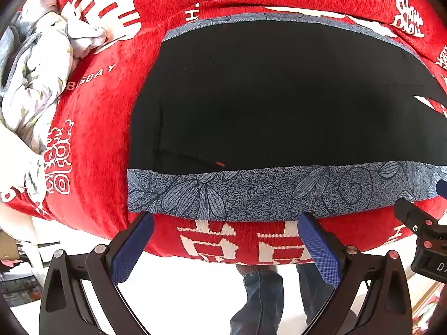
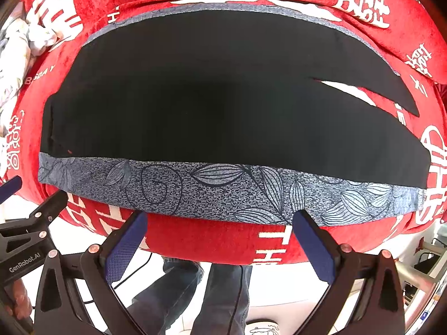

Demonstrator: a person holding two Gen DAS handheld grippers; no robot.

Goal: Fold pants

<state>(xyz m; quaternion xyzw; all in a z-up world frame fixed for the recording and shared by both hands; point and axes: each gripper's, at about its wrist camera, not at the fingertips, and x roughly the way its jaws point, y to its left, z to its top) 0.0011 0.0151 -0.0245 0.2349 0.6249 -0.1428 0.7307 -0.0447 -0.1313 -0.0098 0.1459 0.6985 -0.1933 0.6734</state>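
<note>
Now | black pants [image 2: 223, 97] flat on red blanket [image 2: 212, 240], floral trim at near edge | my L gripper [image 1: 226, 240] & R gripper [image 2: 220, 237] wide open, holding nothing.

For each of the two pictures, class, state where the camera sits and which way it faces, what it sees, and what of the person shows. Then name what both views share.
Left wrist view: sits on the left gripper, facing forward over the black pants on the red cloth; jeans-clad legs show below.
Right wrist view: sits on the right gripper, facing the same pants; legs and a hand show.
Shared: the pants' patterned side band, the red cloth, open jaws, and each other's gripper at the frame edge.
</note>
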